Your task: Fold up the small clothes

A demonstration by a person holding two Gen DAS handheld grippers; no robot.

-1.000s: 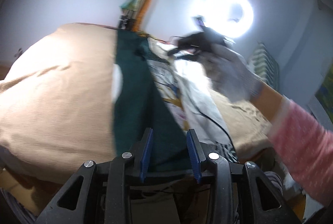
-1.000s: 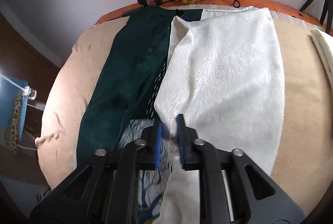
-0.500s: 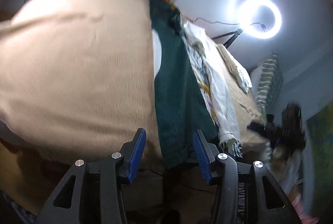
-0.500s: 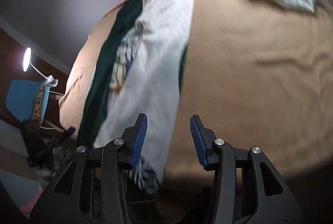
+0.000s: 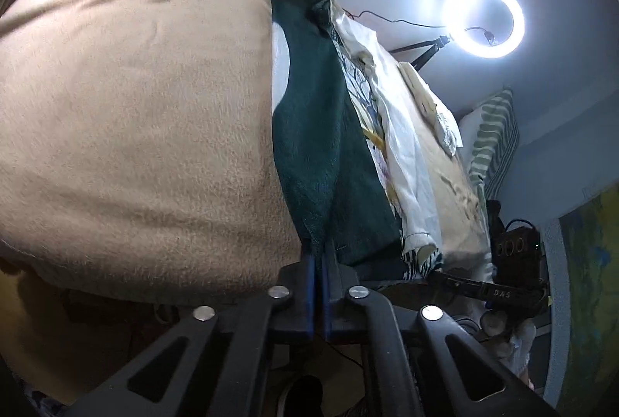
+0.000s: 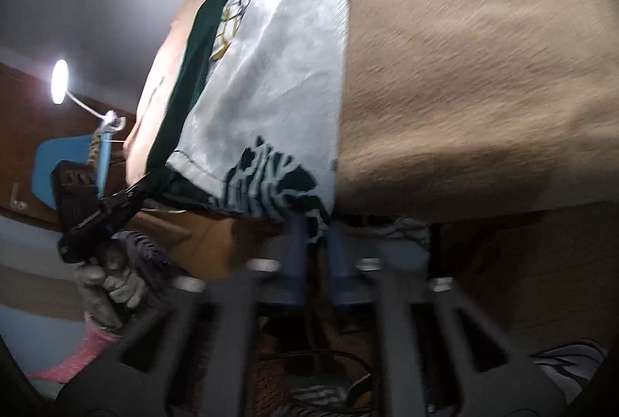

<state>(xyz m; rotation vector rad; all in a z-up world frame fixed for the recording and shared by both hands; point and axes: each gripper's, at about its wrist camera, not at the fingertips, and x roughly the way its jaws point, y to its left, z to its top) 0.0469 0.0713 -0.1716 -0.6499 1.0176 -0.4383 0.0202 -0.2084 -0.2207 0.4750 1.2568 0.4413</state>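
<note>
Tan blanket (image 5: 135, 126) is covering the bed; the dark green garment (image 5: 321, 153) is lying lengthwise on it, hem hanging off the near blanket edge. Left gripper (image 5: 318, 254) is pinching that green hem corner shut, readying a fold. Right gripper (image 6: 315, 223) is blurry, probably clamping the zebra-print hem (image 6: 271, 184) beside it.

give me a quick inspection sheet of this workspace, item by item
surface: tan blanket covers the bed.
job's things: dark green garment lies long, white printed garment over its right part.
clutter: folded pale cloth further right.
grippers: left gripper shut on the green hem; right gripper pinching the striped hem, blurred.
cables: thin black cable toward the ring light.
surroundings: striped pillow, desk lamp, pale wall.
</note>
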